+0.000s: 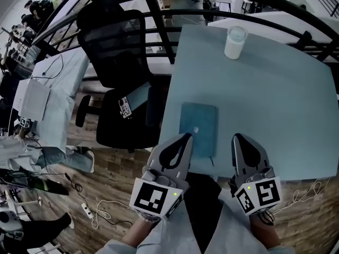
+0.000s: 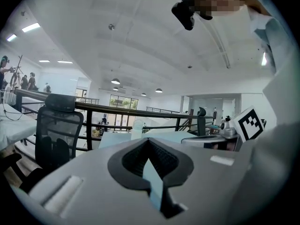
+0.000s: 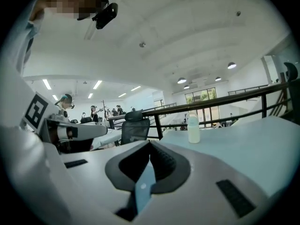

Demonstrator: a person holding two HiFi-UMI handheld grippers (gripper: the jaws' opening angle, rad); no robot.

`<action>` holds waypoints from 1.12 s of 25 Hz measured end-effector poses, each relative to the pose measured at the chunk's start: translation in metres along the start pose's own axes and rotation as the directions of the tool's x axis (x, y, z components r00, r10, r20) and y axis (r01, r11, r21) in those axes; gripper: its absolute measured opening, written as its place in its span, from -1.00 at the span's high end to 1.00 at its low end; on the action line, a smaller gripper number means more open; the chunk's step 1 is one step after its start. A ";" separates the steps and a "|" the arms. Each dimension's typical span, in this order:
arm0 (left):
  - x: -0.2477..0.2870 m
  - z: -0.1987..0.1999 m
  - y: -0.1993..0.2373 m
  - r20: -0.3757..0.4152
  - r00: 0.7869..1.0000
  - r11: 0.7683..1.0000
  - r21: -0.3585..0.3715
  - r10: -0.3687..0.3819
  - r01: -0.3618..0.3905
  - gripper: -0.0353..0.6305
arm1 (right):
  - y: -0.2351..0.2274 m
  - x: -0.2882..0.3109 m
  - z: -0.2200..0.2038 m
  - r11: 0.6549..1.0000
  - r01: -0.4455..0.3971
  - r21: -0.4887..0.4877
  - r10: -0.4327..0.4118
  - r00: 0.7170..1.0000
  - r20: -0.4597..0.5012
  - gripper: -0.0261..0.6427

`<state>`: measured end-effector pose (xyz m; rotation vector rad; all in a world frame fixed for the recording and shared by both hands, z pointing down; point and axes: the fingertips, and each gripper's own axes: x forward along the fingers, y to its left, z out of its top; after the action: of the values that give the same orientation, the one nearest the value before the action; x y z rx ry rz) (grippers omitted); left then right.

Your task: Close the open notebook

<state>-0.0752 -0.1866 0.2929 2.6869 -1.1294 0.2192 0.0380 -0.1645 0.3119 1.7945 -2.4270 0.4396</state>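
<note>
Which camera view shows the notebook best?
The head view: the notebook lies closed on the table, seen from above with its cover plainly in sight. Neither gripper view shows it clearly; both look level across the table, over where it lies.

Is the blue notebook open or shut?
Shut: the notebook lies flat on the table with only its teal cover showing, no pages spread.
</note>
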 end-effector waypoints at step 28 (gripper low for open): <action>0.011 0.031 -0.027 0.061 0.996 0.997 0.042 -0.066 0.063 0.88 | -0.003 -0.021 0.063 0.993 0.017 -0.117 0.000 0.990 0.141 0.92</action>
<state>-0.0465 -0.1844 0.2616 2.7787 -1.0646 0.1493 0.0535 -0.1643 0.2475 1.8437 -2.4771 0.1695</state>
